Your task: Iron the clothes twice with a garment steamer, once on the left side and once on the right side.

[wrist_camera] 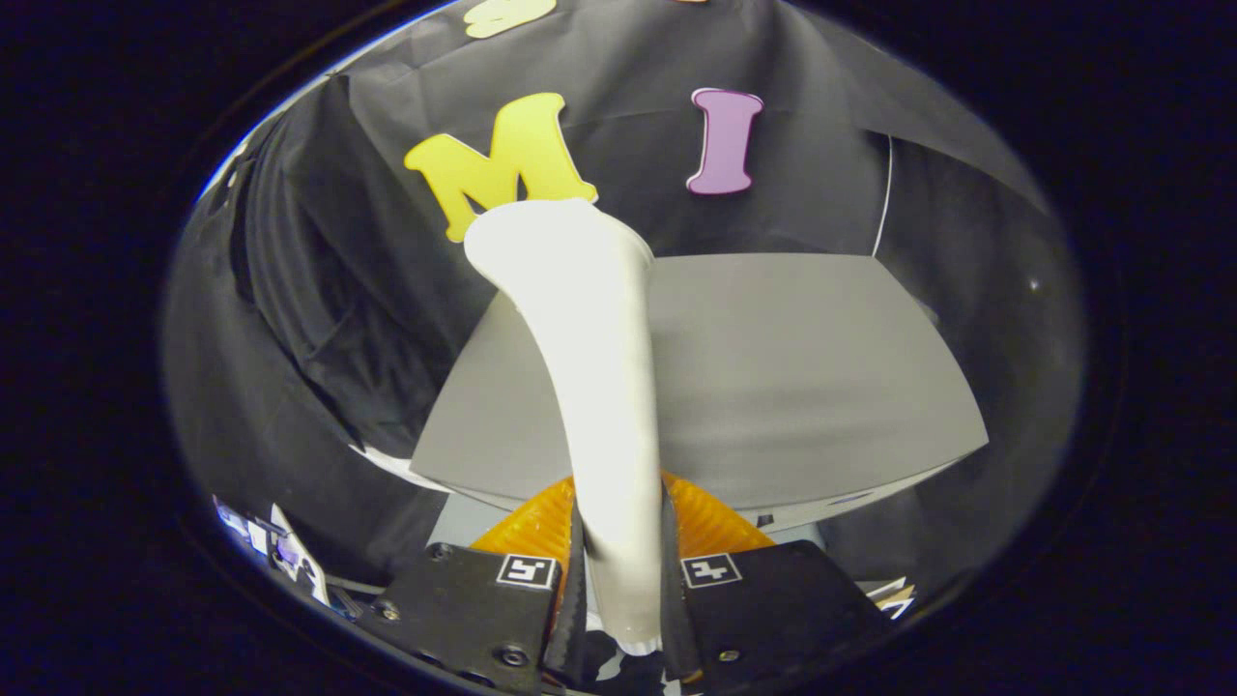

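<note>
Tool (pixel 619 570) clamped on both sides of the white garment steamer (pixel 589 387), gripping its handle so the head rises beyond the fingers, above the grey table (pixel 792 387), seemingly ready for ironing.

The gripper (pixel 620 580) was clamped on the handle of a white plastic garment steamer (pixel 589 367), which rose ahead of the fingers above a flat grey tabletop (pixel 792 377) beyond them.
</note>
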Available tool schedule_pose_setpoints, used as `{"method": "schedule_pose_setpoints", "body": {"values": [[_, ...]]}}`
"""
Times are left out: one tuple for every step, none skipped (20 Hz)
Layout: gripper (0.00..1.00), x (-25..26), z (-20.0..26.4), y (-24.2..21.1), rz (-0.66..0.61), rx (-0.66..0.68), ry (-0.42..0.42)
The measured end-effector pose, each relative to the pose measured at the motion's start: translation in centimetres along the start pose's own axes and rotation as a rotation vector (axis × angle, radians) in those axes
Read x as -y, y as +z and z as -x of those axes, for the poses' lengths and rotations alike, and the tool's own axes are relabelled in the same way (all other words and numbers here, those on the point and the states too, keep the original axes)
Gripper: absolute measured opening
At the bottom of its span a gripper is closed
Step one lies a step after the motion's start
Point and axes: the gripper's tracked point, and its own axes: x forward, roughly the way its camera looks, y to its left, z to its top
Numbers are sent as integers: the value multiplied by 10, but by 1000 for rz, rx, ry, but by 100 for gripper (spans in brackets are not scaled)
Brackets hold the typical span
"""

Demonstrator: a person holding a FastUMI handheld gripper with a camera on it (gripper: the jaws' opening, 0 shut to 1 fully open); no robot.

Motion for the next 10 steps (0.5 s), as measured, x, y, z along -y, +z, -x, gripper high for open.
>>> {"method": "schedule_pose_setpoints", "body": {"values": [[34,-5,6,-3,11,10,14],[34,-8,13,-6,21,22,26],[34,-11,20,-9,29,33,38],[34,-14,27,-12,35,46,48],[34,-17,35,-14,44,60,59],[34,-19,43,-16,56,75,70],[34,-23,49,-19,69,91,80],[34,-26,55,-22,75,104,91],[34,-30,61,-25,79,114,103],[34,-32,66,-26,81,124,117]]}}
